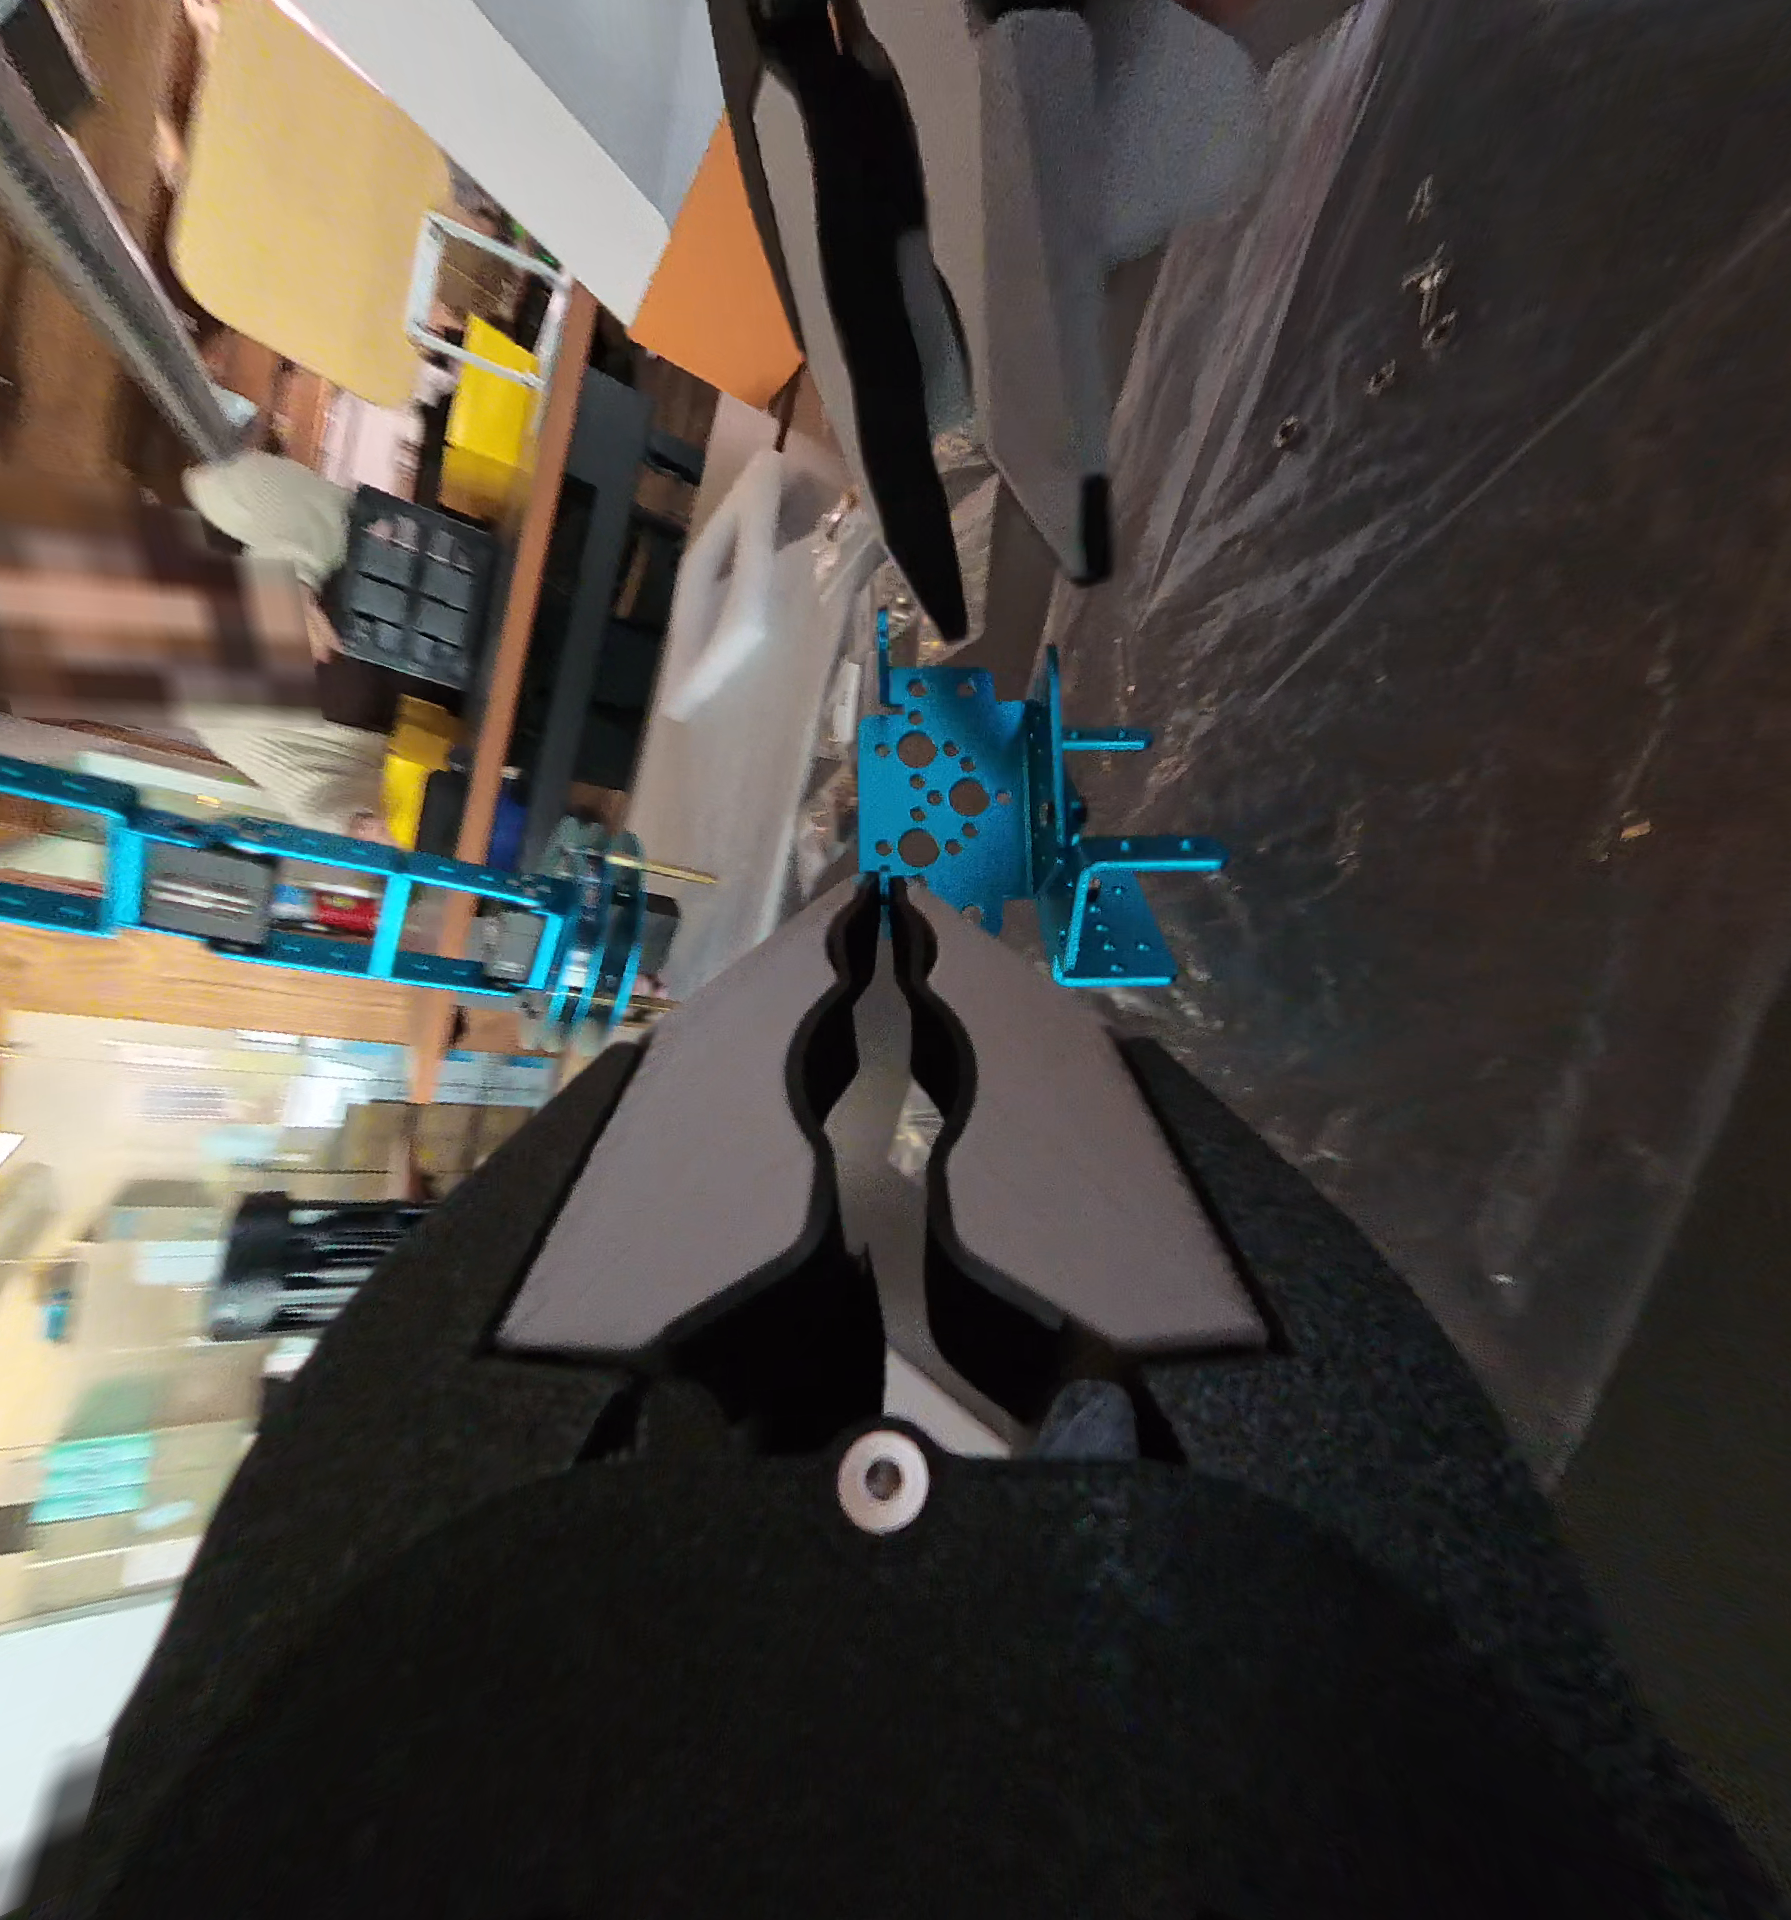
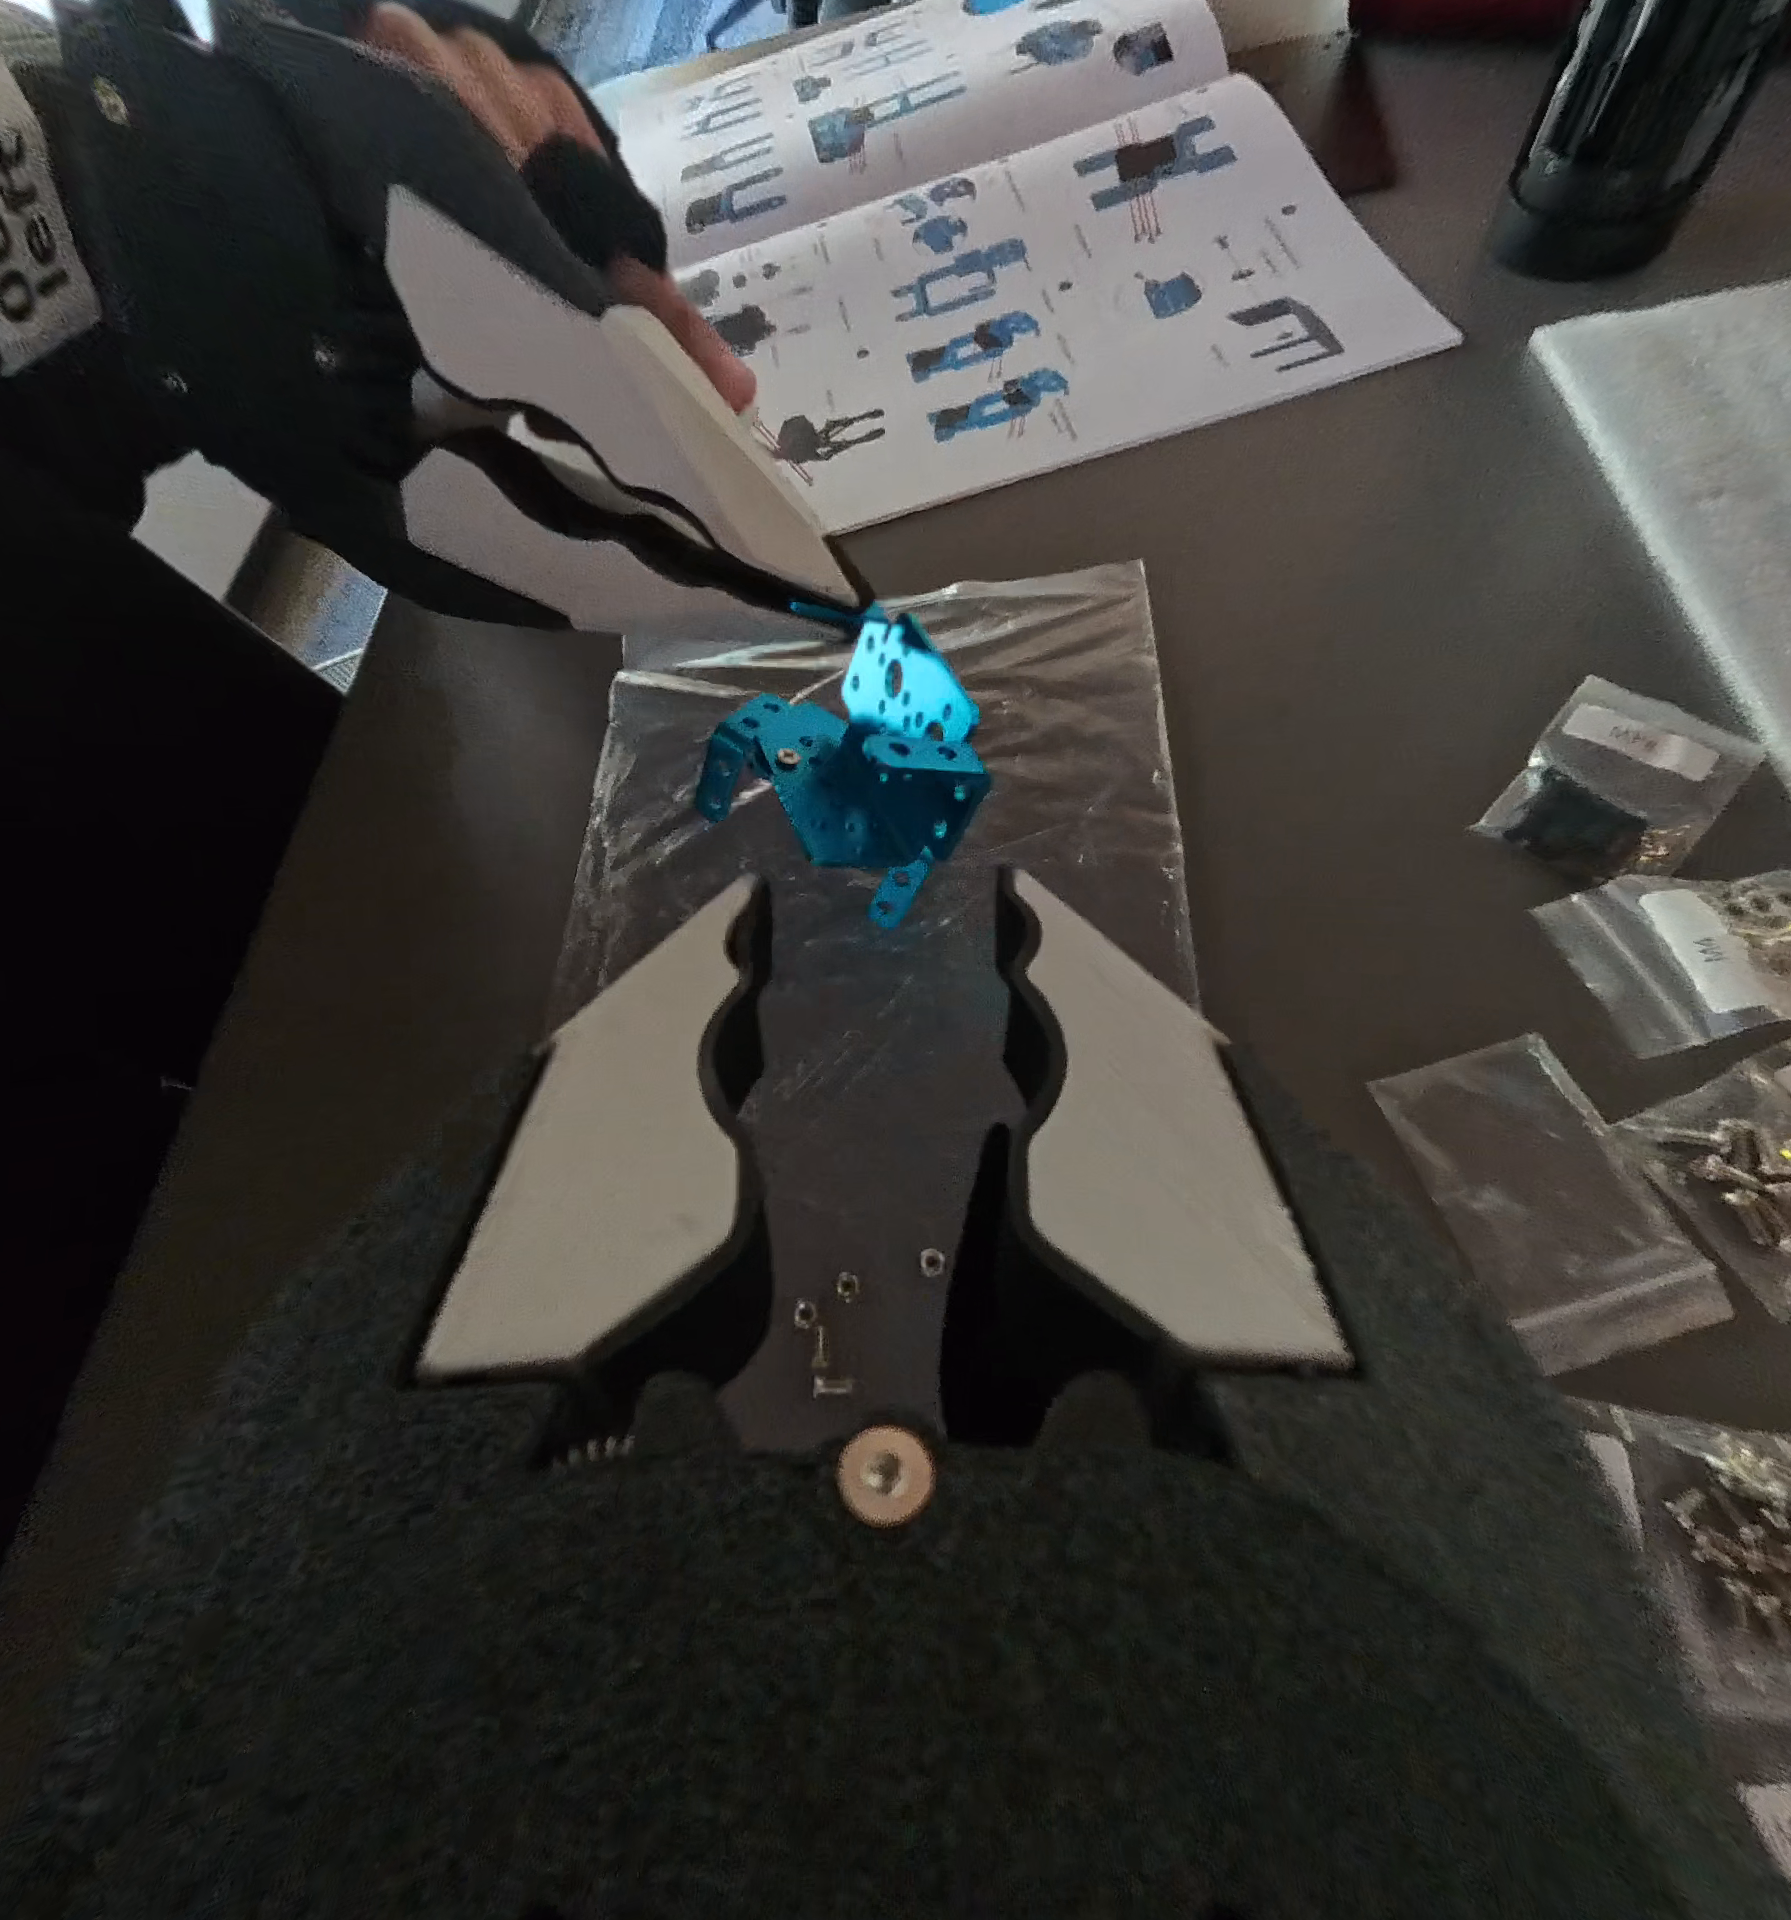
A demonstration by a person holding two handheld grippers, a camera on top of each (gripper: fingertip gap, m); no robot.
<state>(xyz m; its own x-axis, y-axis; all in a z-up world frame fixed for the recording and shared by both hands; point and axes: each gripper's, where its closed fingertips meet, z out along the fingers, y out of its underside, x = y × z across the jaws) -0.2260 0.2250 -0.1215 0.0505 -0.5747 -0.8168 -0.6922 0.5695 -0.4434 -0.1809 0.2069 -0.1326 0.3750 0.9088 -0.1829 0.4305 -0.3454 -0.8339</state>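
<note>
Black foam padding fills the foreground of the left wrist view; beyond it the left gripper (image 1: 883, 896) pinches the edge of a blue perforated metal bracket assembly (image 1: 984, 810), held off the dark table (image 1: 1493, 727). Its fingers are clenched on the plate.

Right wrist view: the right gripper (image 2: 880, 894) hangs with fingers spread wide, holding nothing, just below the bracket above a clear plastic bag (image 2: 1078, 707). An open instruction booklet (image 2: 1026, 260) lies beyond, small bags of screws (image 2: 1743, 1205) to the right.
</note>
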